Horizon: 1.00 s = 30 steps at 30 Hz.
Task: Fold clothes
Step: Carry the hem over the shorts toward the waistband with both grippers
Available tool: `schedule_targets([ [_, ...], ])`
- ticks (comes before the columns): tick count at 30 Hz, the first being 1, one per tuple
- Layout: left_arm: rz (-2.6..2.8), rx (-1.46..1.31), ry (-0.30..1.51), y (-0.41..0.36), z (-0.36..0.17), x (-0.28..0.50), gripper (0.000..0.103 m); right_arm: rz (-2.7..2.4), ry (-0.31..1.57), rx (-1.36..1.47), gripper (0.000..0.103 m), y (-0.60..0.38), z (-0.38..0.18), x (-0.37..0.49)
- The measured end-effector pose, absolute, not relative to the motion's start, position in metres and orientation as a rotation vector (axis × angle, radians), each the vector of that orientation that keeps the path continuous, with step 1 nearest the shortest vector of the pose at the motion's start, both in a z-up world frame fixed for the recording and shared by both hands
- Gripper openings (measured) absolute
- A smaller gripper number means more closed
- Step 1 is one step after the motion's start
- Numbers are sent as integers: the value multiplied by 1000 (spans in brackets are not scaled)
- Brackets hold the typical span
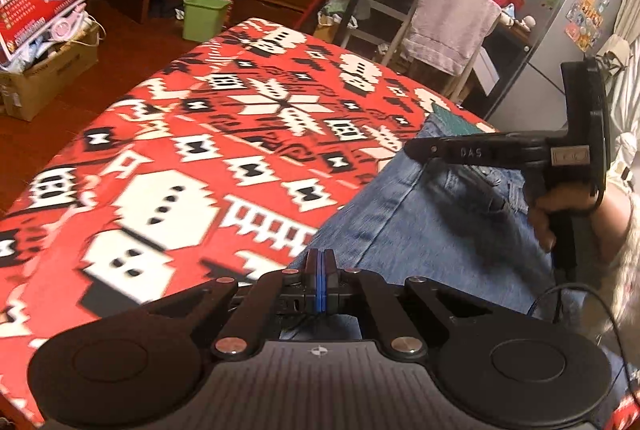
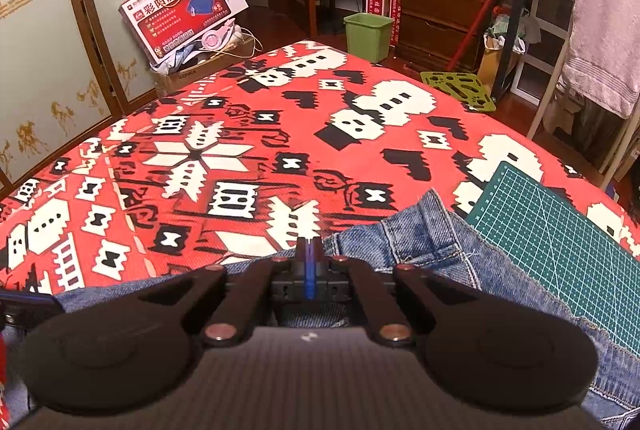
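Observation:
Blue denim jeans [image 1: 420, 230] lie on a red, white and black patterned cloth [image 1: 208, 158] that covers the table. My left gripper [image 1: 319, 258] is shut, blue pads together, and the near left corner of the jeans meets its tips. Held in a hand [image 1: 560, 206], the right gripper [image 1: 412, 149] is also shut, and it hovers low at the jeans' far edge. In the right wrist view, the right gripper [image 2: 308, 244] pinches the edge of the jeans [image 2: 420, 238], which runs straight through its tips.
A green cutting mat [image 2: 560, 230] lies to the right, partly under the jeans. Beyond the table are a green bin [image 2: 368, 34], a chair with a towel [image 1: 452, 26], boxes [image 2: 184, 10] and cluttered shelves. Red cloth [image 2: 240, 150] stretches ahead.

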<state>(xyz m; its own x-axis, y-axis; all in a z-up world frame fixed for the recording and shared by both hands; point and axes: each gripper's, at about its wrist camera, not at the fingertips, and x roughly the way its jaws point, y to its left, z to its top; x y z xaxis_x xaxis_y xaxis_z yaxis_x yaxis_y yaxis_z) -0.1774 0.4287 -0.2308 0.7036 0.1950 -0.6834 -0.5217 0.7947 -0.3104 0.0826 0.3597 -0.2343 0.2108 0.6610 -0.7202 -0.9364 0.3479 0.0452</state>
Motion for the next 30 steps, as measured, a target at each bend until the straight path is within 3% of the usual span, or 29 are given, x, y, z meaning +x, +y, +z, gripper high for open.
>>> schedule_targets([
  [15, 432, -541, 700, 428, -219, -182, 2, 1138, 735, -456, 2, 349, -228, 98],
  [30, 275, -559, 657, 424, -213, -67, 2, 1151, 719, -465, 1, 354, -232, 115],
])
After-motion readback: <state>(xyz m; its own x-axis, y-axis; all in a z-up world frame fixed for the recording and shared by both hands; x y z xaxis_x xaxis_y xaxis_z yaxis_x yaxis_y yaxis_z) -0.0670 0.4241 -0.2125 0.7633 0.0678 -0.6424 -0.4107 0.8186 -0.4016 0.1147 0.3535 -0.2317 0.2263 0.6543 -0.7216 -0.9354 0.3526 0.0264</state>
